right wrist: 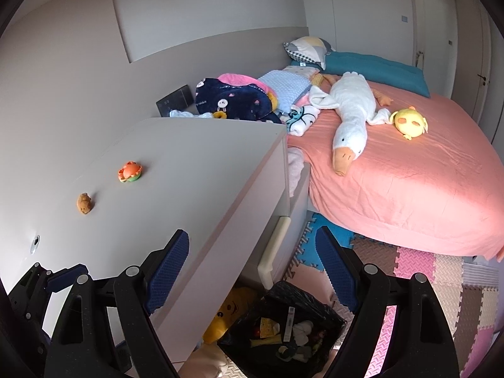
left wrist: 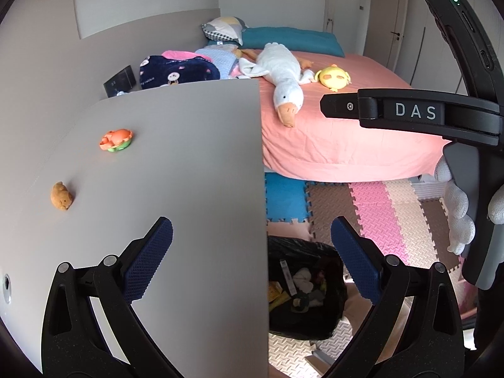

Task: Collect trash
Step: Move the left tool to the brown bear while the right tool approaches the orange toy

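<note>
Hovering empty, both grippers' jaws gape above the trash bin (right wrist: 283, 324).

Left gripper (left wrist: 252, 260) jaws wide apart, empty; right gripper (right wrist: 252, 264) likewise, both angled downward.

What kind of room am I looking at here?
Most likely a child's bedroom. A bed with a pink sheet holds a big white goose plush and a yellow chick plush, and coloured foam puzzle mats cover the floor. A black-lined trash bin stands beside a grey table.
</note>
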{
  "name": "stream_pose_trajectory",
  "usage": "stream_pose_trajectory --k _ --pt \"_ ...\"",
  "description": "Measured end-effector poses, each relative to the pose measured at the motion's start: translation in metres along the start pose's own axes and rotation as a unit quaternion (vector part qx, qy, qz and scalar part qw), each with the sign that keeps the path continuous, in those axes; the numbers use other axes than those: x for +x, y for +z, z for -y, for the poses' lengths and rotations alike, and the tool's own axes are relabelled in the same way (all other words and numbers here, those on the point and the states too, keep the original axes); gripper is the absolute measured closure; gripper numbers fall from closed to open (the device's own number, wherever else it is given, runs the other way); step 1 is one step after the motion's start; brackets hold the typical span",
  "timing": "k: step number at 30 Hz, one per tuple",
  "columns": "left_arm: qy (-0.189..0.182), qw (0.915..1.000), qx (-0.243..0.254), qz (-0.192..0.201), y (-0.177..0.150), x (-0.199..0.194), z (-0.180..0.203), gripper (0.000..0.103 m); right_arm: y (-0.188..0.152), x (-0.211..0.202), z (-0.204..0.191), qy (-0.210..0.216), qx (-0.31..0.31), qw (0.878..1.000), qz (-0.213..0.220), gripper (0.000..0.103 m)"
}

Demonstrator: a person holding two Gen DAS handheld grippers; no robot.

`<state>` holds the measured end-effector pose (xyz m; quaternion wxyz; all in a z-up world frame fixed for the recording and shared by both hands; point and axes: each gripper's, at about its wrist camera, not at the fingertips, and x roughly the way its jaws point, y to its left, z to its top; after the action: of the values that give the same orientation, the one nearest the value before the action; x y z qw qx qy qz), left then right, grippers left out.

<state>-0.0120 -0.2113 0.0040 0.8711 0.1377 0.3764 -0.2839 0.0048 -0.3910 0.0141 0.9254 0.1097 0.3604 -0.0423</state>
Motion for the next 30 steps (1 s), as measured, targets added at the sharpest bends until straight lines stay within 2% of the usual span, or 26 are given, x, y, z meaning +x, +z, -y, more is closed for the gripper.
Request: stream_pose_trajectory --k 8,20,30 --pt "0.048 0.9973 -0.051 0.021 -0.005 -0.003 -0.055 0.006 0.012 0.03 -0.045 0.029 -0.026 0.999 -0.01 0.02" --pt "0.084 0.9907 -0.107 0.007 -0.015 0.007 -0.131 0.006 0.026 0.085 -0.108 0.055 -0.062 0.996 -0.041 0.02" --pt "0.107 0.9832 -0.147 -0.006 -0.013 0.021 -0.185 0.006 0.039 0.123 -0.146 0.073 -0.081 0.992 -0.058 0.02"
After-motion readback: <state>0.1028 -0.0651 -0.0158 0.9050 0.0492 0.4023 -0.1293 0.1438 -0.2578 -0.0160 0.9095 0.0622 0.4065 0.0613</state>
